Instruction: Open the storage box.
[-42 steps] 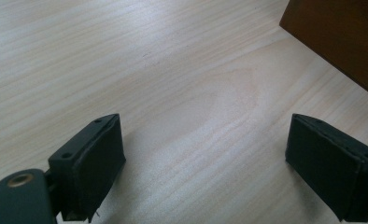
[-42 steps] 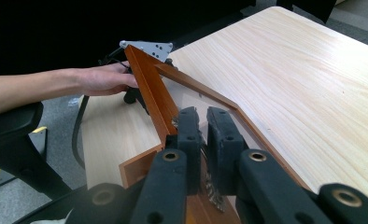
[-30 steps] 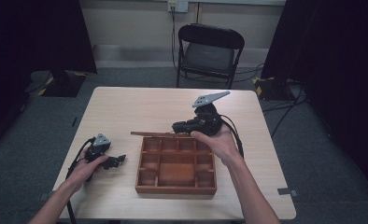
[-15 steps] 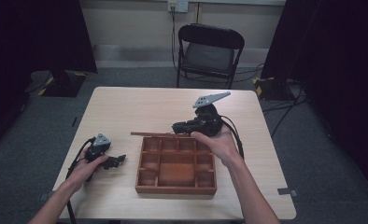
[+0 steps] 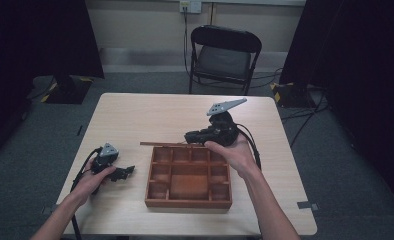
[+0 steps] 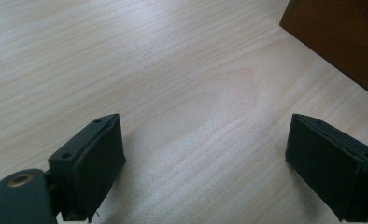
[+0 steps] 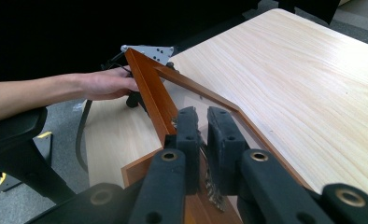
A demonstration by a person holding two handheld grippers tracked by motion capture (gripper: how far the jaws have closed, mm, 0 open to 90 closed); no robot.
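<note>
The left gripper's (image 6: pixel 205 163) jaws stand wide apart with bare tabletop between them and nothing held; in the left gripper view the pads rise at 7 and 5 o'clock, and a dark brown corner of the wooden tray (image 6: pixel 341 42) shows at 1 o'clock, well clear of the pads. The right gripper's (image 7: pixel 203 140) jaws are drawn together on a thin transparent lid (image 7: pixel 191 100) framed in reddish-brown wood; in the right gripper view the two black pads pinch its near edge, and the frame runs away from them toward 11 o'clock and out toward 4 o'clock.

In the high view the person's forearms come in from 6 o'clock. The left hand (image 5: pixel 92 177) rests on the table (image 5: pixel 150 112) at about 8 o'clock, with the left gripper (image 5: pixel 125 172) pointing toward the tray (image 5: pixel 190 202). The tray sits near the table's middle, slightly toward the person, its compartments open to view. Just beyond it, the right hand (image 5: pixel 235 152) holds the right gripper (image 5: pixel 190 136) at the tray's far right corner, at about 1 o'clock from the tray's middle, with the grey three-cornered plate (image 5: pixel 226 106) on top. The lid (image 5: pixel 162 144) appears edge-on as a thin line along the tray's far rim, reaching toward 9 o'clock from the jaws. Whether it touches the rim cannot be told.

Farther off, at 12 o'clock past the table, stands a black folding chair (image 5: pixel 225 55).
</note>
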